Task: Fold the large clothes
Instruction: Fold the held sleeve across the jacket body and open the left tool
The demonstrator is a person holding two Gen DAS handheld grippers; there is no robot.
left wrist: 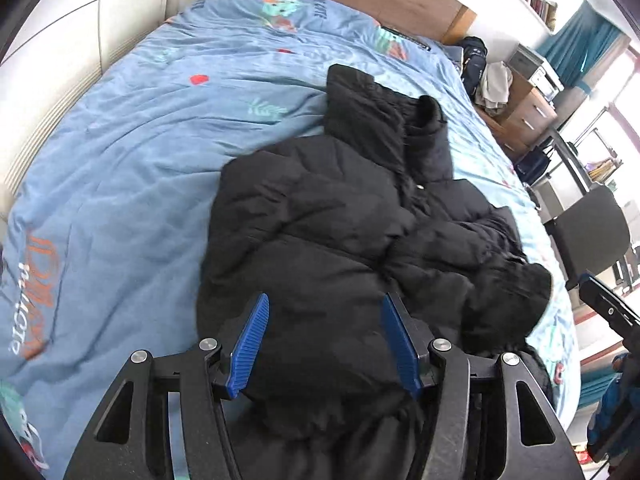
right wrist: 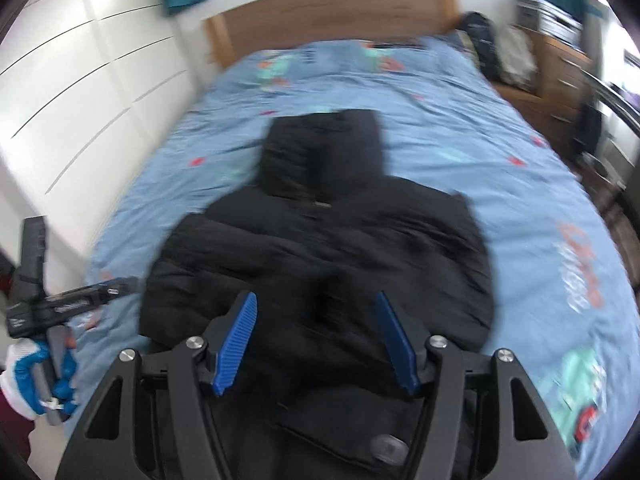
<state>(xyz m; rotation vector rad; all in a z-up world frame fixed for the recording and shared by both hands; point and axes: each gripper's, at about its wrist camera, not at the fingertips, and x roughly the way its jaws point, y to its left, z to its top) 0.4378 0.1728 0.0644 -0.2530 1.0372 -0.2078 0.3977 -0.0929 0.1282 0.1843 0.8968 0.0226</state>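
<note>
Black puffer jacket (left wrist: pixel 340 220) lies spread mid-bed (left wrist: pixel 120 160), ready for folding; left gripper (left wrist: pixel 324 344) and right gripper (right wrist: pixel 316 344) hover above hem, jaws half-open, empty.

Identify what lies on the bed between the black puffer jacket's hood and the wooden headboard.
Only bare blue printed duvet lies between the hood and the headboard, seen best in the right wrist view.
</note>
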